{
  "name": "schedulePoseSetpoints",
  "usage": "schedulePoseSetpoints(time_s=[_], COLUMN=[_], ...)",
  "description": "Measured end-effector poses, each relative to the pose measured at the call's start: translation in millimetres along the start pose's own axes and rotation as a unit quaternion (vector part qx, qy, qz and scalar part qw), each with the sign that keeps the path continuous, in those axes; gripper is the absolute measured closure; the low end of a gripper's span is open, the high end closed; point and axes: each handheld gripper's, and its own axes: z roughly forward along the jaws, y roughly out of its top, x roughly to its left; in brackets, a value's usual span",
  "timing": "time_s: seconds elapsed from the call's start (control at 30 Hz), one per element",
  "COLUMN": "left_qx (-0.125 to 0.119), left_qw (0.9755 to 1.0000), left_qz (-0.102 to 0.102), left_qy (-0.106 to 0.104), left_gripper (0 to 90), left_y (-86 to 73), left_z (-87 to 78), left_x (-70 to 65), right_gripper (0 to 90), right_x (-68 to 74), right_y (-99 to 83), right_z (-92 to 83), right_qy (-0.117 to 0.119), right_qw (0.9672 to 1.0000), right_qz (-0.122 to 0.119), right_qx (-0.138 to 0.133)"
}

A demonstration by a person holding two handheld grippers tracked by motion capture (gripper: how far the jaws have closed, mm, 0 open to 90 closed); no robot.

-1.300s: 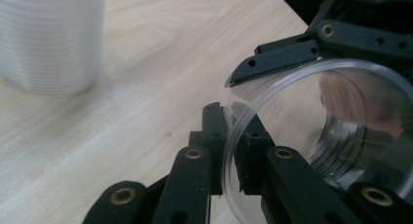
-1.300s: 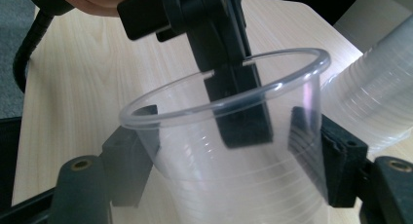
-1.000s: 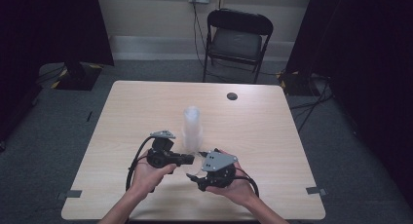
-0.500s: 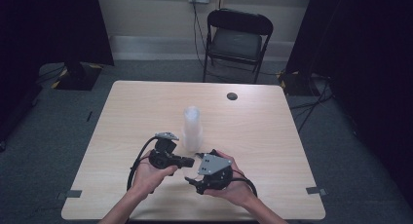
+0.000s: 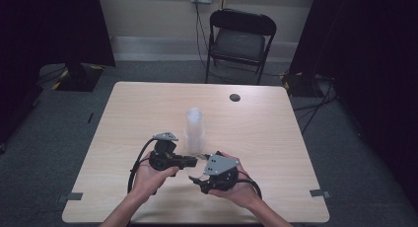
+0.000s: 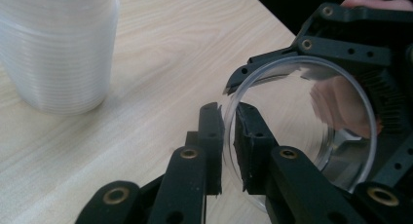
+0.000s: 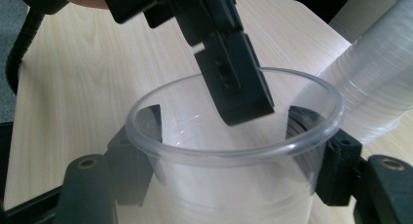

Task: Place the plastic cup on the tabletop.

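Two claws meet low centre in the high view, both hand-held just above the surface [image 5: 276, 138]. Right claw [image 7: 229, 151] grips a clear cup [image 7: 234, 136] across its body, a jaw pressed on each side of the wall. Left claw [image 6: 228, 146] pinches the same cup's rim [image 6: 229, 102], one jaw inside, one outside, nearly closed on the thin wall. So the cup sits between the two claws, off the surface, mouth toward the left claw.

Stack of clear cups [image 5: 194, 131] stands upright just above the claws in the high view, near but apart from them; upper left of the left gripper view, right edge of the right gripper view.

Room: surface bare on both sides and toward the top edge, apart from a small dark disc [image 5: 235, 97] near the top edge. Hands sit close to the bottom edge. Chair [image 5: 241, 39] well beyond the top edge.

No readable writing or labels on cups or claws.
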Motion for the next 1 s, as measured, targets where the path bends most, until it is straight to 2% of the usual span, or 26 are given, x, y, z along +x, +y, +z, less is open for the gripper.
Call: schedulePoseSetpoints(time_s=[0.1, 0.17, 0.3, 0.43, 0.53, 0.6, 0.63, 0.7, 0.77, 0.9, 1.0], left_qx=[-0.024, -0.042, -0.063, -0.083, -0.099, -0.111, -0.112, -0.11, -0.113, -0.108, -0.114], left_qw=[0.9997, 0.9989, 0.9975, 0.9946, 0.9924, 0.9895, 0.9889, 0.9892, 0.9891, 0.9877, 0.9843], left_qz=[0.006, 0.009, 0.017, 0.045, 0.052, 0.065, 0.067, 0.056, 0.048, 0.046, 0.051], left_qy=[0.006, 0.02, 0.027, 0.043, 0.052, 0.067, 0.072, 0.079, 0.081, 0.104, 0.125], left_gripper=[79.0, 74.4, 69.2, 61.2, 55.4, 48.2, 45.8, 40.8, 39.6, 35.2, 29.6], left_y=[-0.2, -1.3, -4.1, -9.2, -12.8, -13.9, -13.9, -13.8, -14.7, -17.9, -21.2], left_z=[-5.7, -10.0, -17.1, -19.9, -20.8, -22.2, -23.3, -25.3, -27.6, -28.9, -29.2], left_x=[0.1, -0.9, -0.2, -0.5, 0.1, 0.2, 1.3, 4.4, 8.3, 16.2, 19.4], right_gripper=[30.1, 30.2, 30.3, 30.5, 30.4, 30.5, 30.4, 30.4, 30.4, 30.5, 30.5], right_x=[-1.7, -3.4, -9.2, -15.0, -16.8, -17.7, -18.4, -20.9, -24.0, -31.6, -38.2], right_y=[-0.7, -1.6, -4.6, -7.4, -10.6, -13.2, -14.4, -16.3, -17.9, -21.1, -24.1], right_z=[-0.8, -1.3, -2.4, -3.2, -1.6, -0.4, 0.0, 0.2, -0.1, -1.1, -2.1], right_qy=[-0.002, -0.005, -0.007, -0.009, -0.005, -0.006, -0.006, -0.008, -0.01, -0.014, -0.02], right_qw=[1.0, 0.9999, 0.9995, 0.9989, 0.9986, 0.9983, 0.998, 0.9975, 0.9968, 0.9948, 0.9931], right_qz=[0.003, 0.011, 0.03, 0.047, 0.052, 0.056, 0.061, 0.069, 0.078, 0.1, 0.115], right_qx=[0.001, 0.002, 0.0, -0.001, 0.009, 0.013, 0.015, 0.014, 0.012, 0.01, 0.007])
